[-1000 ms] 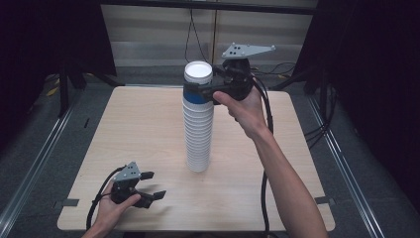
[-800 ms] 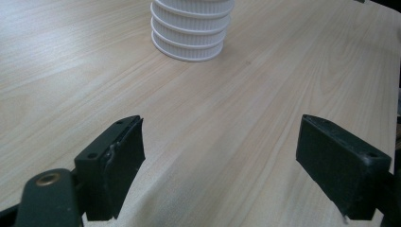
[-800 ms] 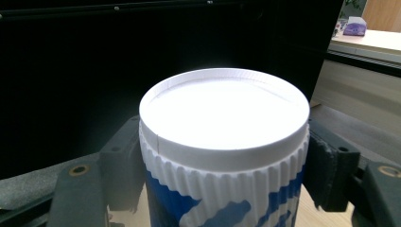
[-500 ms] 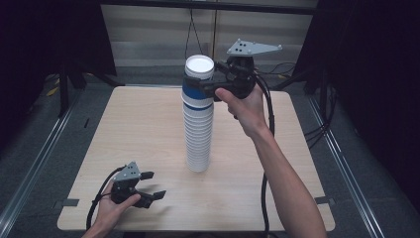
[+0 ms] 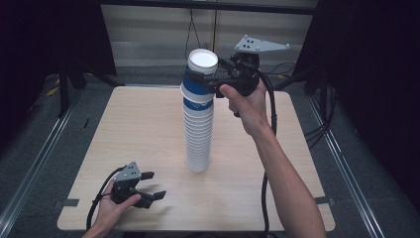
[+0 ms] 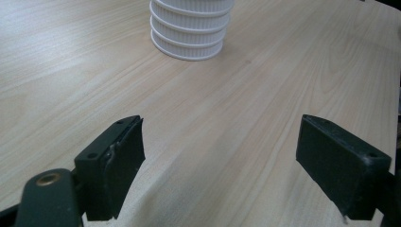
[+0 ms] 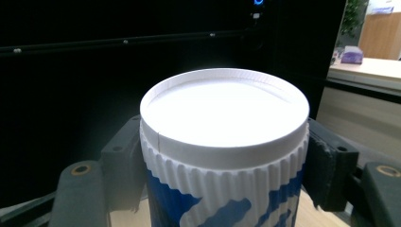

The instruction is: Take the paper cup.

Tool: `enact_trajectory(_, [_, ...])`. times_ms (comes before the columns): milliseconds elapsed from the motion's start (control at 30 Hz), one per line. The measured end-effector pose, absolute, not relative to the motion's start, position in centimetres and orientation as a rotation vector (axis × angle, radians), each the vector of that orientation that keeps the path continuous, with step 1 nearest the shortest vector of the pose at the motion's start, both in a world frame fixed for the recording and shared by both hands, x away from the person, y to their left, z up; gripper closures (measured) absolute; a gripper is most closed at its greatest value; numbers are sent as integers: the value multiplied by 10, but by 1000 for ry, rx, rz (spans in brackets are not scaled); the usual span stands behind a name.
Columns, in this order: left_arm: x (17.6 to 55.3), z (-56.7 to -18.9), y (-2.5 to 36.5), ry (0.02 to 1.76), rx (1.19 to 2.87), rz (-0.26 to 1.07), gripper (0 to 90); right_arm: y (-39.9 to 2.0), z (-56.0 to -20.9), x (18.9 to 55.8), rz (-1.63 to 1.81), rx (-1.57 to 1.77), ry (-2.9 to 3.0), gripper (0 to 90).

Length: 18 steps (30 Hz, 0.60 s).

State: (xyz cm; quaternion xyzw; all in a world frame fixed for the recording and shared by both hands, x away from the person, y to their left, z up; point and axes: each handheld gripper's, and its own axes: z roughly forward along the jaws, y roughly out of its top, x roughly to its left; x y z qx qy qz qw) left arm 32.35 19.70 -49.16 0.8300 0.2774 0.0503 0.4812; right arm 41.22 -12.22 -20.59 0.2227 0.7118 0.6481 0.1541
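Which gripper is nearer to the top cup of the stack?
Right. The right gripper is clamped around the top cup; the left gripper rests open on the table, beside the stack's base.

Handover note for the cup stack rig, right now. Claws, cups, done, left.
Right claw: its jaws have just been closing and now clamp the top cup, upside down, blue and white, tilted off the stack.
Left claw: open, holds nothing, low at the near left of the table.
Done: top cup gripped.
Left: probably lift it free of the stack and set it down.
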Motion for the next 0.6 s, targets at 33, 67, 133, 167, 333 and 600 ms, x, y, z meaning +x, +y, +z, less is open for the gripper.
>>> enact_trajectory(33, [324,-492,197,677,2025,124,159,-123,-206,412,1864,643,2031,279])
enact_trajectory(67, [324,-491,198,677,2024,124,159,-123,-205,412,1872,648,2027,280])
enact_trajectory(133, [323,-491,198,678,2021,123,159,-123,-204,411,1872,653,2022,280])
enact_trajectory(167, [323,-491,198,679,2022,123,159,-123,-204,411,1873,655,2018,280])
enact_trajectory(333, [323,-492,198,679,2022,122,159,-123,-202,409,1888,656,2006,282])
enact_trajectory(600, [323,-492,198,679,2021,123,159,-125,-197,407,1896,653,1953,283])
